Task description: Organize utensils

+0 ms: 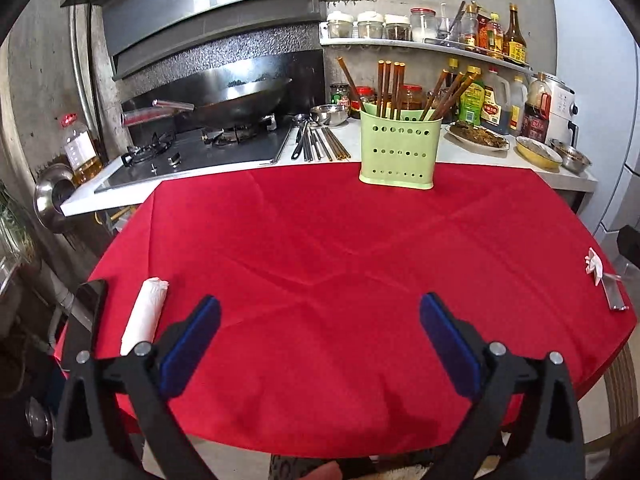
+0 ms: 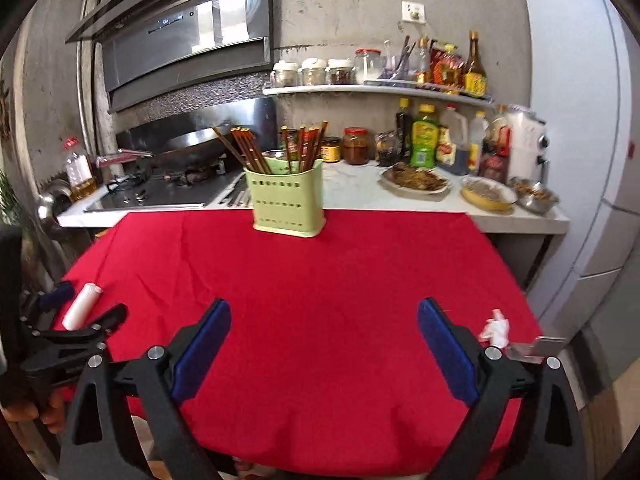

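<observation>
Both fisheye views are evenly and brightly lit by diffuse light, with black vignette corners and strong barrel distortion that bows the white countertop edge (image 1: 280,162) and the pale grey refrigerator (image 2: 580,120). Glare patches sit on the stainless-steel range hood (image 2: 224,20) and on the metal wok (image 1: 240,96); soft shadows fall on the near edge of the red tablecloth (image 1: 340,280). The left wrist view is sharp; the right wrist view is slightly blurred, most visibly on the shelf bottles (image 2: 452,68).
</observation>
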The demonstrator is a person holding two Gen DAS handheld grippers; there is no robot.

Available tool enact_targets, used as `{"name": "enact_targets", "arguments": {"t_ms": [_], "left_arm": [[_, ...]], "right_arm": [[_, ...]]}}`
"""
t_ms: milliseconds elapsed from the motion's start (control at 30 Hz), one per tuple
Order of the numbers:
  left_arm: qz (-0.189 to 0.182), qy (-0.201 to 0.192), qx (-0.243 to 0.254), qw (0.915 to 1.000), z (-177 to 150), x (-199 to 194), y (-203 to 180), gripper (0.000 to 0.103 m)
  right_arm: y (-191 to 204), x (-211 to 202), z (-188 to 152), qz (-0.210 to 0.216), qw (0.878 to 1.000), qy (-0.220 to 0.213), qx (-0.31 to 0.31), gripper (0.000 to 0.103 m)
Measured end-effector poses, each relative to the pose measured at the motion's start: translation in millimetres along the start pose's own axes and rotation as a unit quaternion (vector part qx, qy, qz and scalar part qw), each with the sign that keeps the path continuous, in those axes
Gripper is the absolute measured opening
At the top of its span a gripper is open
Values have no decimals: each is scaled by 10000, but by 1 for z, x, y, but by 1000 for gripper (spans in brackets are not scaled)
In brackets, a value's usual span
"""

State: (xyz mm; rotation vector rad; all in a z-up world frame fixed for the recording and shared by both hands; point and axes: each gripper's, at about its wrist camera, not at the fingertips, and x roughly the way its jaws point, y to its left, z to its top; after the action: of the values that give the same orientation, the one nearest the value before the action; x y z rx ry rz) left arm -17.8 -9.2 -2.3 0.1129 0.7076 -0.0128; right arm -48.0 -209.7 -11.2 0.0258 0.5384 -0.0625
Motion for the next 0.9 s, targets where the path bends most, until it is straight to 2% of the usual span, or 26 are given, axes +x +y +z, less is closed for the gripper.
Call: {"name": "enact_targets", "arguments": {"t_ms": [233,900], "left_arm": [[-22,-160,-3,9999,5,-9,-2,97],[-21,-167,-36,9999,10,-5,0,97]], "right_arm": [[-9,-3,1,-35,9999,-28,121,94],[-10,5,0,-20,9999,57,132,94]]}}
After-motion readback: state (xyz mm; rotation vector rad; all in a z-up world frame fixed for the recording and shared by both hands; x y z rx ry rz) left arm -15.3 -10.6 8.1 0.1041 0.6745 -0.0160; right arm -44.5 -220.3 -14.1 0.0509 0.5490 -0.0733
